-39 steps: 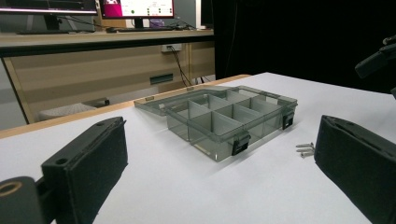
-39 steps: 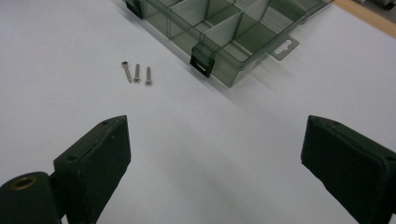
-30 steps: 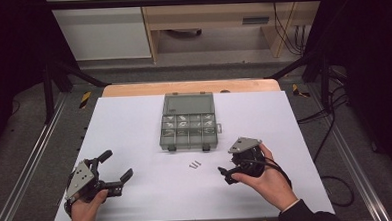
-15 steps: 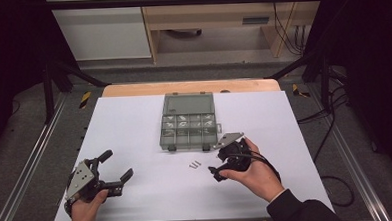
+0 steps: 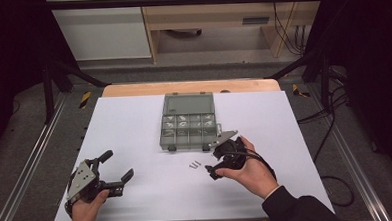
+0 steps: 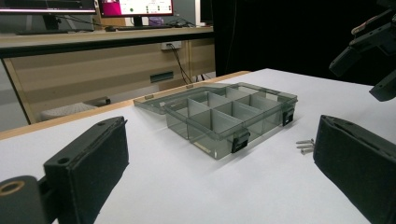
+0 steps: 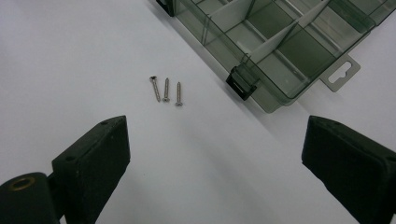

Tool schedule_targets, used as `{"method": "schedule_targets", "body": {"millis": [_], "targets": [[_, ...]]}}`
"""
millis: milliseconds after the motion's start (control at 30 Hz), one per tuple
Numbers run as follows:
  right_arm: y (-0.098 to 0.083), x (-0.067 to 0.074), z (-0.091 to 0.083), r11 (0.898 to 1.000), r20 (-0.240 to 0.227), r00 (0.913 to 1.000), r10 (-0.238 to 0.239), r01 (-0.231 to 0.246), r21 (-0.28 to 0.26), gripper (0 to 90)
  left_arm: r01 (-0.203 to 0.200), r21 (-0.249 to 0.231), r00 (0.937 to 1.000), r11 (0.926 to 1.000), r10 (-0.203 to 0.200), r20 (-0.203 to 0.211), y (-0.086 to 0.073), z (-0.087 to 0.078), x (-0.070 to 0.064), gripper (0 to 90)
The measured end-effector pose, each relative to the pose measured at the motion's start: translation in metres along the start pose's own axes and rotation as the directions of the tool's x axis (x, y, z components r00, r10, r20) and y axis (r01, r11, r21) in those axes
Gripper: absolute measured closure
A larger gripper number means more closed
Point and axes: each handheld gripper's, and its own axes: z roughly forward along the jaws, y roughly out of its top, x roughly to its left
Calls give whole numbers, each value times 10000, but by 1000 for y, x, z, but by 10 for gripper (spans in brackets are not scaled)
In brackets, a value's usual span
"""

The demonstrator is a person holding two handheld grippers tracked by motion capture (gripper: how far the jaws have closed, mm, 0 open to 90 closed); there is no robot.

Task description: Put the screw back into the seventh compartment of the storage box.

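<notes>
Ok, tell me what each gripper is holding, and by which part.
Nothing is held. The left gripper and right gripper are both open and empty; the three screws lie untouched on the table.

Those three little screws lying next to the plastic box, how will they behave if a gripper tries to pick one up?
The screws look thin and lie flat on the smooth white table, so wide padded jaws may struggle to get under one. Being round, a nudged screw will probably roll in an arc. They look stiff, light, unlikely to break.
</notes>
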Motion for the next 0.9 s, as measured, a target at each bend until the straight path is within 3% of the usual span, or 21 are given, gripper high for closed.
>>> {"method": "schedule_targets", "body": {"millis": [233,400,667,900], "targets": [[0,0,2,9997,46,9997,220,-221,91,78,-21,54,10000,10000,21,13,0,2,-1,31],[3,2,8,9998,-8,10000,35,-35,190,78,-18,70,10000,10000,18,7,0,2,-1,31],[7,1,29,9967,-411,9982,446,-417,702,89,-56,121,10000,9999,55,13,-1,1,-1,31],[13,4,43,9953,-549,9978,370,-318,917,83,-103,153,9999,9998,102,105,-1,2,-2,31]]}}
